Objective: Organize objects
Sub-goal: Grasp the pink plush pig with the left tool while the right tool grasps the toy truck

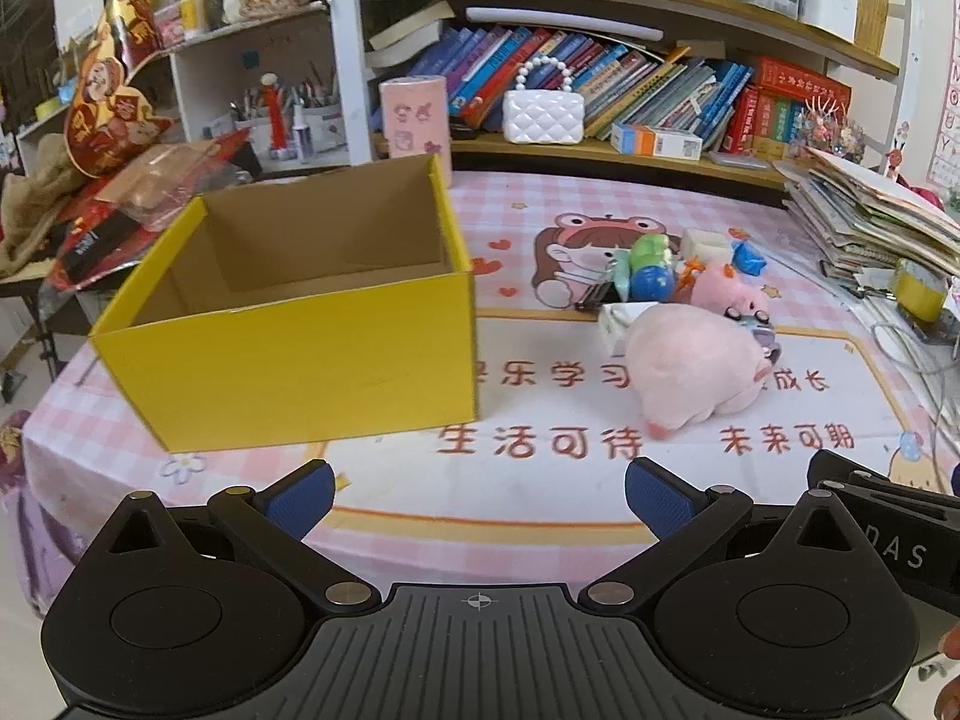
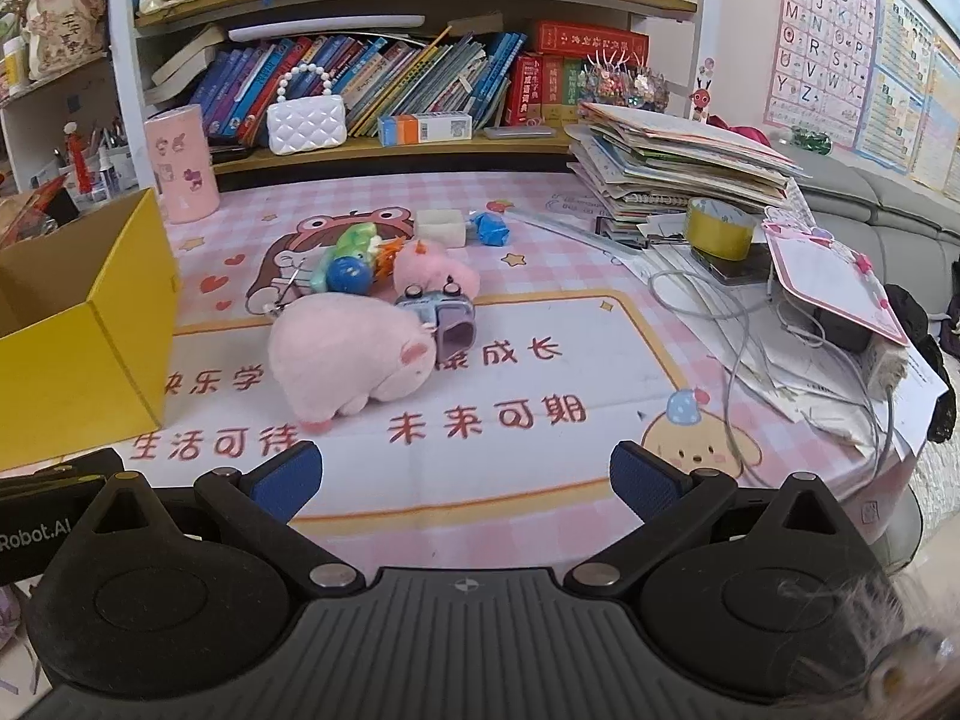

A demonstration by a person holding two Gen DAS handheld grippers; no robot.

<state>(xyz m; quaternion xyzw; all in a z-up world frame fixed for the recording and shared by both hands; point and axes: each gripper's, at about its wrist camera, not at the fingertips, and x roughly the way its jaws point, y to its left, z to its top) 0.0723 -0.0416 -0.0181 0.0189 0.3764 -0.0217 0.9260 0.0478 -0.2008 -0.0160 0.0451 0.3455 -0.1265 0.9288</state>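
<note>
So on the far left there's a yellow cardboard box sitting open on the surface, which has a pink checked cartoon mat over it, and the box looks empty inside from the left wrist view. Behind its back right corner stands a pink cylinder container, and on the shelf behind that a white quilted mini purse with a bead handle. The left gripper hovers low over the near edge of the mat, jaws spread wide with nothing between them, blue pads showing. Right of the box, a little apart from it, is the toy pile: a big pink plush pig lying on its side at the front, a purple toy camera touching it, a smaller pink plush just behind, then a blue ball and a green toy bunched together. Further back there's a white block and a blue crumpled thing just beside it. The right gripper is also wide open and empty, hovering near the front of the mat. Far right is a messy stack of books and papers, a roll of yellow tape and some loose cables.
</note>
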